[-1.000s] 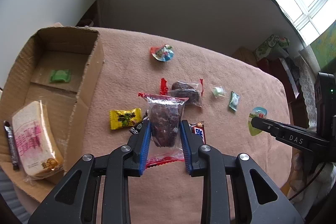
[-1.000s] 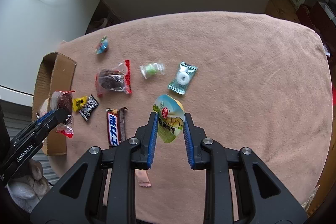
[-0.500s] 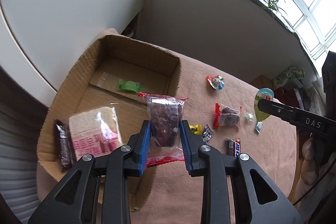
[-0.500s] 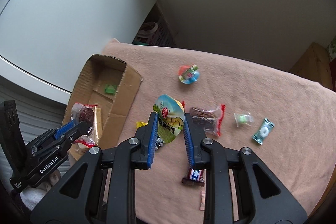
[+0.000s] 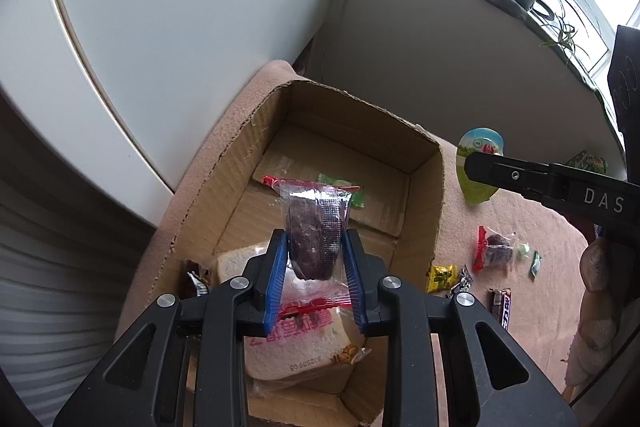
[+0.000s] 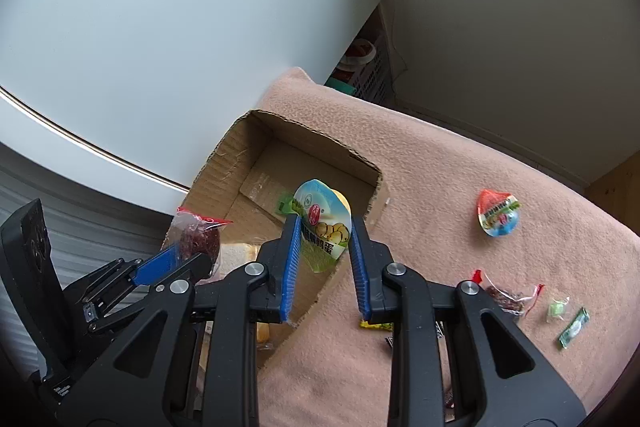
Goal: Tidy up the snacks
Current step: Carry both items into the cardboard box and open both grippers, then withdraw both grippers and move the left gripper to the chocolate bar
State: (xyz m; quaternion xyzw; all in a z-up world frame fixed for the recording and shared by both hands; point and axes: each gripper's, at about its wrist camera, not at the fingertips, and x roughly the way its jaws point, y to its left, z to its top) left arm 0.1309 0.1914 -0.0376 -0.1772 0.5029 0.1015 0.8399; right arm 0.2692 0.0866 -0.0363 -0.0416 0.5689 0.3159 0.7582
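In the left wrist view, the left gripper (image 5: pixel 316 267) is gripping a clear packet (image 5: pixel 314 231) with red crimped ends and a dark lump inside, at centre frame. The pads are pinching the lump across its width, and the packet is hanging over the open box (image 5: pixel 424 195), above the bread pack (image 5: pixel 296 339) lying in the lower part of the box. A small green sweet (image 5: pixel 344 189) is lying on the box floor just behind the packet.

In the right wrist view, the right gripper (image 6: pixel 324 259) is clamping a sealed cup (image 6: pixel 322 227) with a printed foil lid, at centre frame, above the box's near wall (image 6: pixel 320 283). The cup is sitting tilted, lid facing the camera.

Both things look light. The packet's film is probably slick and crinkly, and the soft lump inside would likely squash under a hard squeeze, so holding the lump itself, as now, seems safer than holding the loose film ends. The cup looks stiffer, though its thin walls may flex and slip; its sides below the rim give the best purchase.

Loose on the cloth (image 6: pixel 440 187): a red-lidded cup (image 6: pixel 498 213) at right, a second dark packet (image 6: pixel 506 297), two green sweets (image 6: pixel 558 309) at lower right, and a bar (image 5: pixel 502 307) in the left view's lower right.
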